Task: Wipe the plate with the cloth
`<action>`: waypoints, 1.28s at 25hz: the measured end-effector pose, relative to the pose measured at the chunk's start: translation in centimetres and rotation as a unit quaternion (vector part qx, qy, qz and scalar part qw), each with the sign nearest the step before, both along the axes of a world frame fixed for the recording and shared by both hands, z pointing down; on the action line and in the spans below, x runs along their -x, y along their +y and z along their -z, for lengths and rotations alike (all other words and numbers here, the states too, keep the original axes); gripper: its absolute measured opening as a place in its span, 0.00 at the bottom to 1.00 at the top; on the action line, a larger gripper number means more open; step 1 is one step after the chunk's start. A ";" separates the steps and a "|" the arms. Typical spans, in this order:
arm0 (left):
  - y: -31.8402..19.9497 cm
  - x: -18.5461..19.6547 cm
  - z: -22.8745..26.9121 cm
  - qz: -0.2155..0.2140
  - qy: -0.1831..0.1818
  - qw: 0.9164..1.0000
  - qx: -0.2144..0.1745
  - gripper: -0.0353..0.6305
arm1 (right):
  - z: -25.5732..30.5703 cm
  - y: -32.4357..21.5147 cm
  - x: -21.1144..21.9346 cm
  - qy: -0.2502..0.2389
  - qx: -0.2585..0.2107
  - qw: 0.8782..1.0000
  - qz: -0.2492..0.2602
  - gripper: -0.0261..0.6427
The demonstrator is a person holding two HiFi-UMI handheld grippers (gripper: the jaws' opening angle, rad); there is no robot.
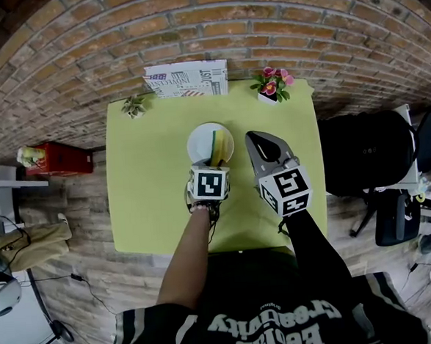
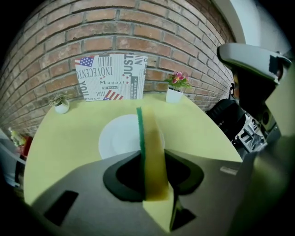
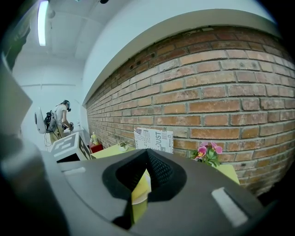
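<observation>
Left gripper [image 2: 153,159]: jaws clamped on a sponge [image 2: 148,131], yellow with a green scouring face turned to the left. The sponge stands on edge between the pads and projects forward beyond them. Right gripper [image 3: 147,154]: jaws closed tip to tip, with nothing between them.

In the head view, the sponge [image 1: 217,145] lies over the right half of the plate [image 1: 199,143]. Whether it touches the plate cannot be told. The right gripper [image 1: 253,138] is just to the right of the plate, held apart from it.

The white plate sits near the middle of the yellow-green table [image 1: 148,202]. Along the far edge of the table, against the brick wall [image 1: 205,21], stand a small green plant [image 1: 133,106], a printed box [image 1: 187,79] and a pot of pink flowers [image 1: 272,84].
</observation>
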State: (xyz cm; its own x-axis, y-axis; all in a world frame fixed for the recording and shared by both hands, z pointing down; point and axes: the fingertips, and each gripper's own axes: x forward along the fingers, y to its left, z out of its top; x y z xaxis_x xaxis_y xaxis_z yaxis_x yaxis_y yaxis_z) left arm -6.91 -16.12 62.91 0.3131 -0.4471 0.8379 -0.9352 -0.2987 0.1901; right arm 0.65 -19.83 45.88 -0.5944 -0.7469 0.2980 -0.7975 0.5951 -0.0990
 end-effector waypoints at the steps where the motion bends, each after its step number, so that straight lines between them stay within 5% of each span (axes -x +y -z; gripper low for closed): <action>1: -0.1 0.5 -0.1 0.005 -0.002 1.000 -0.001 0.25 | 0.0 0.0 0.1 0.000 0.000 1.000 0.001 0.06; 19: 0.5 9.5 0.2 0.081 -0.042 0.996 -0.004 0.25 | 0.6 0.0 2.2 0.005 -0.016 1.000 0.010 0.05; 32: -0.4 8.0 2.4 0.044 -0.054 0.997 -0.044 0.25 | 1.2 -0.4 1.6 0.024 -0.040 0.999 -0.014 0.05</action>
State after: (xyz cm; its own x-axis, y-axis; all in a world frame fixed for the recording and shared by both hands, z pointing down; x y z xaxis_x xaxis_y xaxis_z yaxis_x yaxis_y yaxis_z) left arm -14.87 -16.56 60.55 0.1801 -0.5424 0.8206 -0.9720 -0.2264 0.0637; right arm -0.90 -20.23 44.71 -0.5605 -0.7850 0.2640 -0.8160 0.5778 -0.0143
